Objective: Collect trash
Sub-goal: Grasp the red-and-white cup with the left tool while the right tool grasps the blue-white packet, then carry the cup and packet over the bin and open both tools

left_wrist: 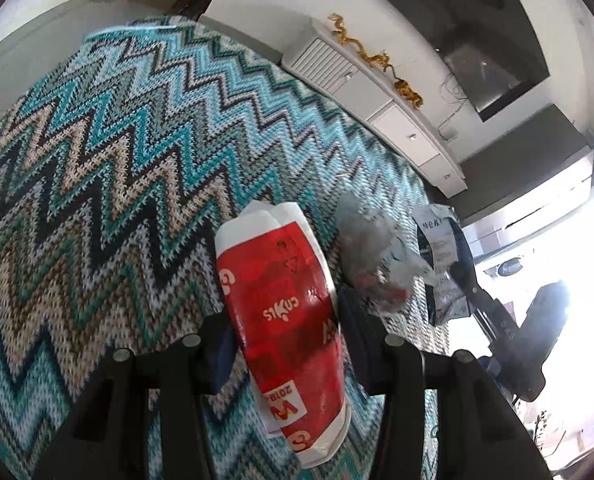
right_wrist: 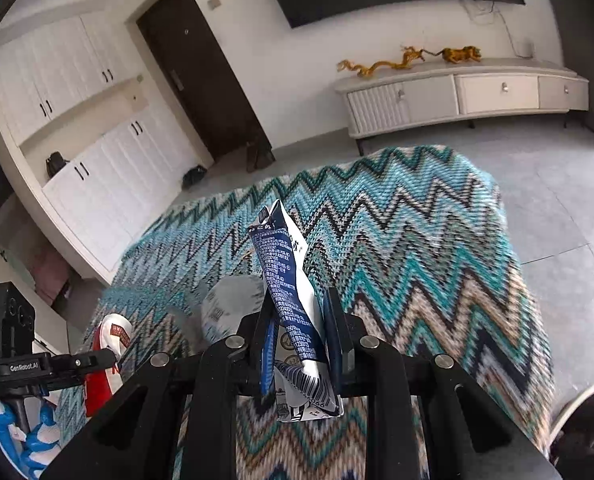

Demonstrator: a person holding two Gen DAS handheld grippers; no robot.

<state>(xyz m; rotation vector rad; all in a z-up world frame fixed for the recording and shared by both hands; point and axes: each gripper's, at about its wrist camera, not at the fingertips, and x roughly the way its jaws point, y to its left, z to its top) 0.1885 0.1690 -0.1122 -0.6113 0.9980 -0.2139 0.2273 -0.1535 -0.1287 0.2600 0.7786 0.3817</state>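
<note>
Seen first from the left wrist, a flattened red-and-white paper cup (left_wrist: 283, 316) is clamped between the two fingers of the left gripper (left_wrist: 285, 332), its pads pressed on both sides of the cup, which is held above a zigzag-patterned blanket (left_wrist: 117, 160). A crumpled grey wrapper (left_wrist: 371, 256) lies on the blanket just beside the cup, and farther right a blue-and-white carton (left_wrist: 441, 264) is seen in the right gripper (left_wrist: 463, 276). A low white cabinet (left_wrist: 377, 92) stands beyond the blanket.

Next, from the right wrist, the crushed carton (right_wrist: 293, 300) is gripped upright between the closed-in fingers of the right gripper (right_wrist: 299, 340), over the same blanket (right_wrist: 417, 248). The grey wrapper (right_wrist: 227, 304) lies just behind the gripper. At the lower left, the red cup (right_wrist: 105, 360) is seen in the left gripper (right_wrist: 93, 360), which is held by a blue-and-white gloved hand (right_wrist: 25, 436).
</note>
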